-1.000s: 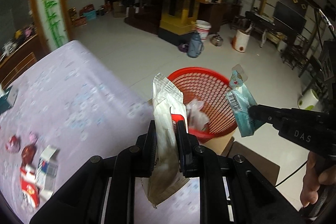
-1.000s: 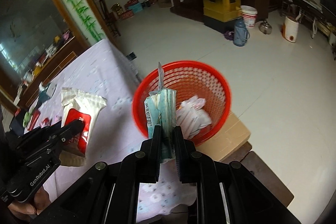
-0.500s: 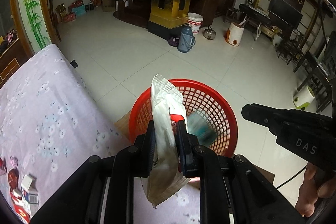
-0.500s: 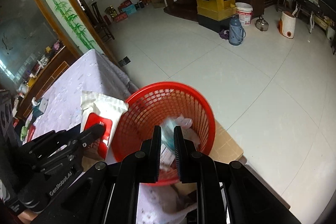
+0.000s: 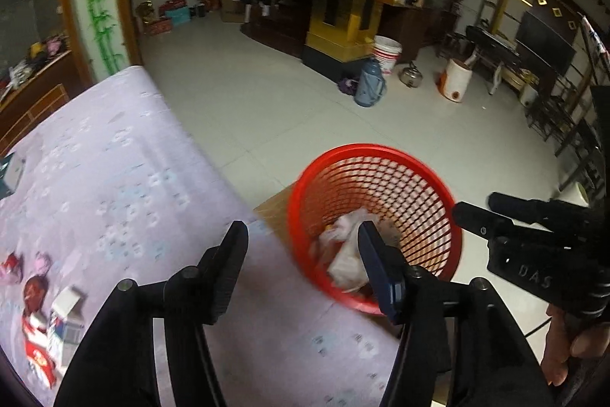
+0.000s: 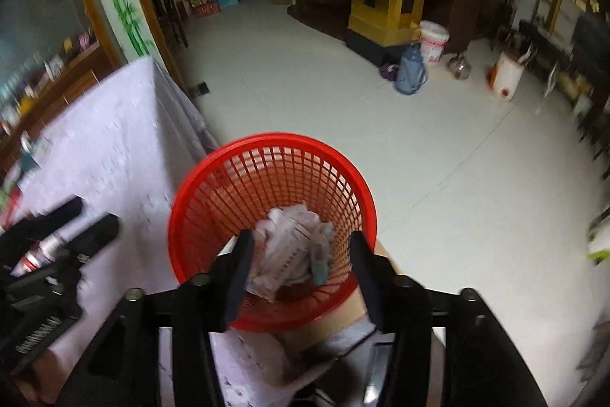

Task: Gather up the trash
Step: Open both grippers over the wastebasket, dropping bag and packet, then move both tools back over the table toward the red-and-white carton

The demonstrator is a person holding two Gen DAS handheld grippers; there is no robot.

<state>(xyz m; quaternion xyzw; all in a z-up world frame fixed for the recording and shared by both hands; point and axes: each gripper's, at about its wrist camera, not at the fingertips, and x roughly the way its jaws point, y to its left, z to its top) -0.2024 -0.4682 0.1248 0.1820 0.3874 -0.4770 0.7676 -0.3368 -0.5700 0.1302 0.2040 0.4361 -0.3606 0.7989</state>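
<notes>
Left gripper (image 5: 301,235) stood with jaws wide apart and empty, right gripper (image 6: 299,243) likewise spread wide and holding nothing, both poised over the round red plastic mesh basket (image 6: 198,193). Inside the basket, crumpled white and pale-blue wrappers (image 6: 293,254) lay heaped at its bottom; the basket sat on a brown cardboard box (image 5: 272,206) just beside the lilac floral tablecloth (image 5: 114,159). At 8 o'clock in the left wrist view, small red-and-white packets (image 5: 42,327) lay on the cloth.

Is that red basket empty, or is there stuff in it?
Not empty. The basket holds crumpled wrappers at its bottom, well below the rim.
</notes>
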